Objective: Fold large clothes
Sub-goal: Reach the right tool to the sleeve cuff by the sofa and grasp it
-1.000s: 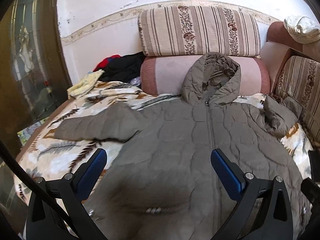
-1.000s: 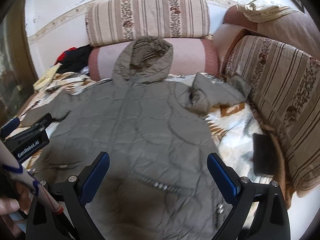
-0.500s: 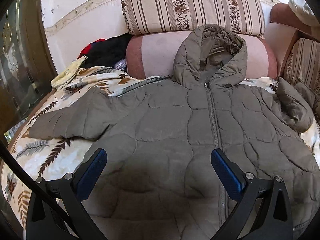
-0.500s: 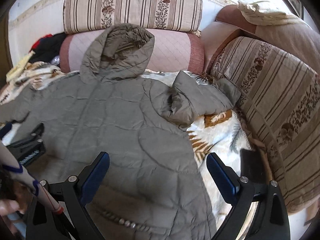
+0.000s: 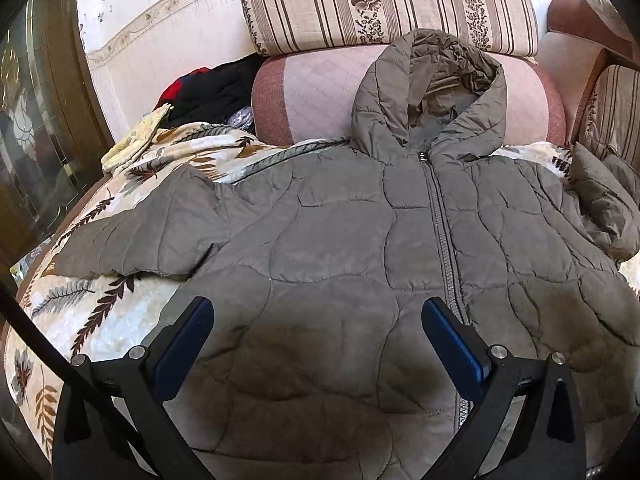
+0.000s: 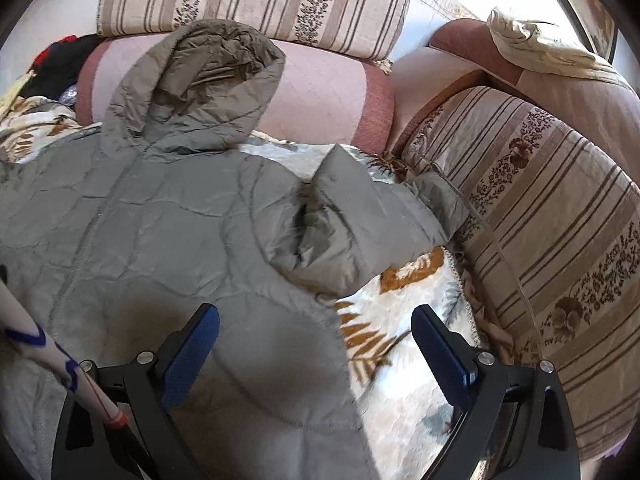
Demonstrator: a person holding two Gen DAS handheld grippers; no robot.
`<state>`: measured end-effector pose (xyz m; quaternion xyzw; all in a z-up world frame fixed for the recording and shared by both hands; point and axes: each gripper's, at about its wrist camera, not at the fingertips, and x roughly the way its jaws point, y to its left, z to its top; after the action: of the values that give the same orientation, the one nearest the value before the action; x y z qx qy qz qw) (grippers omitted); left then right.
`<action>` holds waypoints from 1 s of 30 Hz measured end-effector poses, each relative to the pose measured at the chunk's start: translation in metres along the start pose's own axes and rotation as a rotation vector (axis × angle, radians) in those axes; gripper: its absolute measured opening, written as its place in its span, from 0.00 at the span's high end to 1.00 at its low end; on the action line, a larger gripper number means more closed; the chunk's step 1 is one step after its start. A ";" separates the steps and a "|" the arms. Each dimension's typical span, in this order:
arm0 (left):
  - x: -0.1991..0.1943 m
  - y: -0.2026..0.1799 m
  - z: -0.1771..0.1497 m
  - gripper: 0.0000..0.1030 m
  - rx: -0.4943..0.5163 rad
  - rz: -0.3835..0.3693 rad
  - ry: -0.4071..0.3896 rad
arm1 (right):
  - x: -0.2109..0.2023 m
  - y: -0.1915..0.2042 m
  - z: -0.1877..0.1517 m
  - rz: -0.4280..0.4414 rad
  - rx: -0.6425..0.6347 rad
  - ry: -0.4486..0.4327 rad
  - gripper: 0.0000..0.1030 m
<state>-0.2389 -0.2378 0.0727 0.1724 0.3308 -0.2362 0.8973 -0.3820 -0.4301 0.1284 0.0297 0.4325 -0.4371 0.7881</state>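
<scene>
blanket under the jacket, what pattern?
The blanket is cream with brown and grey leaf prints; clearest in the left wrist view, beside the jacket.

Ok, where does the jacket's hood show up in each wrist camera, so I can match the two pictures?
Left wrist: hood top, right of centre, against the pink bolster.
Right wrist: hood upper left, on the same bolster.
Shared landmark: striped floral cushion directly above the hood.

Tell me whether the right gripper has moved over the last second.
Yes. The right gripper has advanced toward the jacket's bunched sleeve and swung right: the striped side cushion looms larger.
</scene>
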 end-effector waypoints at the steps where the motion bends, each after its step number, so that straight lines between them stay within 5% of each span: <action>1: 0.001 0.000 -0.001 0.00 0.003 0.002 -0.001 | 0.003 -0.001 0.001 -0.006 -0.001 -0.001 0.05; 16: 0.018 0.002 -0.002 0.00 0.008 0.029 0.025 | 0.073 -0.061 0.028 -0.040 0.103 0.089 0.09; 30: 0.023 0.001 -0.004 0.00 0.011 0.016 0.038 | 0.115 -0.139 0.057 0.114 0.286 0.108 0.22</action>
<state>-0.2255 -0.2422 0.0543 0.1846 0.3449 -0.2275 0.8917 -0.4153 -0.6166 0.1285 0.1896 0.4053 -0.4467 0.7748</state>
